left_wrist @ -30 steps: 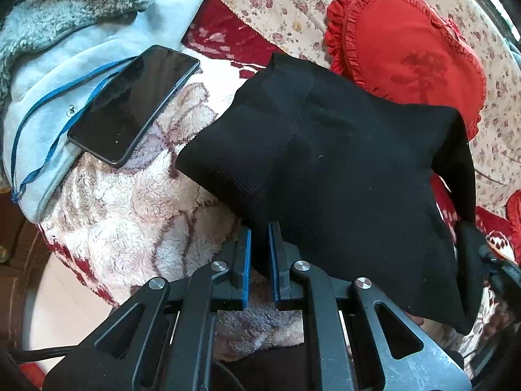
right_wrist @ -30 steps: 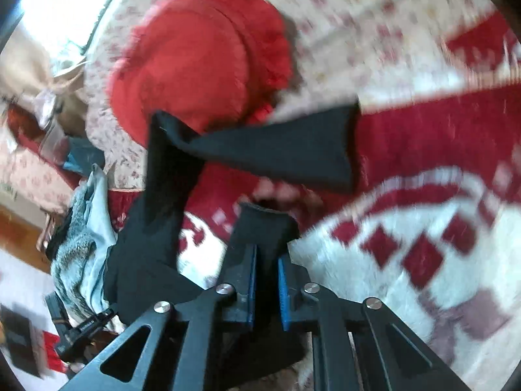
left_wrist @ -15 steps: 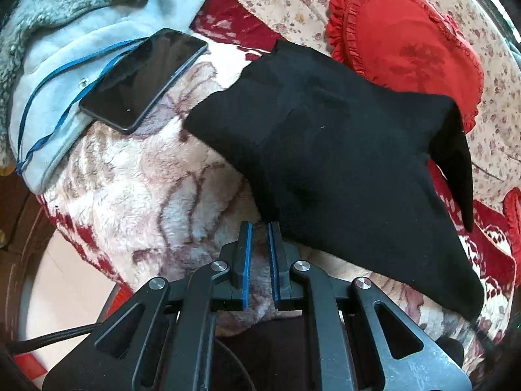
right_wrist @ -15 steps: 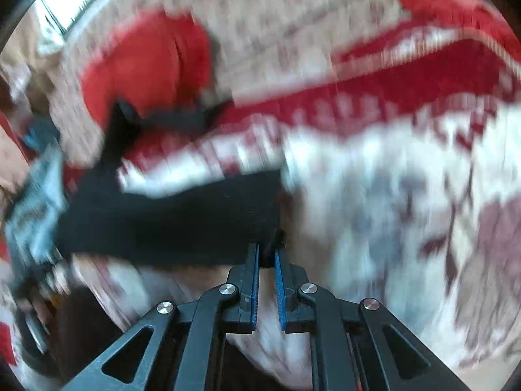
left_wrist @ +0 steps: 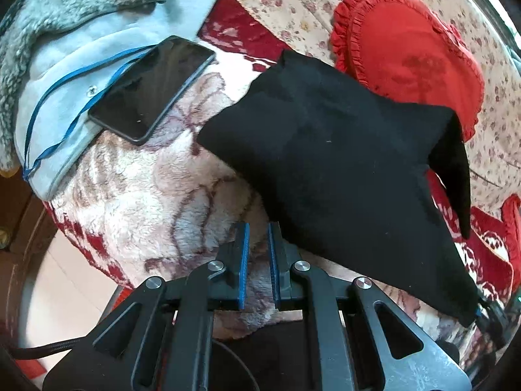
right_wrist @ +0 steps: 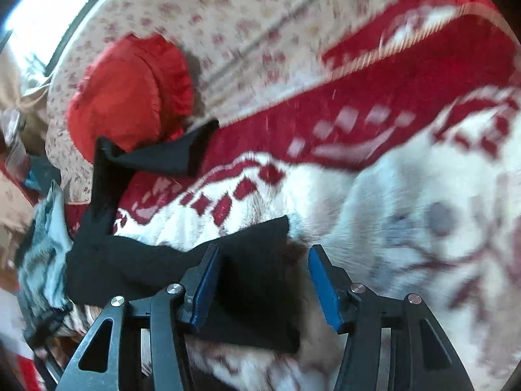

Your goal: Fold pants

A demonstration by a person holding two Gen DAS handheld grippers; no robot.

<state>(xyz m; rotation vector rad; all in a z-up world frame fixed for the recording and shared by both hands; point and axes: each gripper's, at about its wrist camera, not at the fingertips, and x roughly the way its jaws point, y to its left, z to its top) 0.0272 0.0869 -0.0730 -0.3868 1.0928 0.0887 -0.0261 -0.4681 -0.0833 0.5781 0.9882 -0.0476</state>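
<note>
Release marks this moment: the right gripper [right_wrist: 260, 280] has just been opening over a black pants [right_wrist: 247, 280] corner, unpinched, while the left gripper [left_wrist: 258, 247] sits nearly closed, empty, so this fold looks laid down.

I read the pants [left_wrist: 332, 163] as matt black knit cloth, the blanket [left_wrist: 156, 195] as plush fleece, the phone [left_wrist: 153, 88] as glossy glass.
</note>
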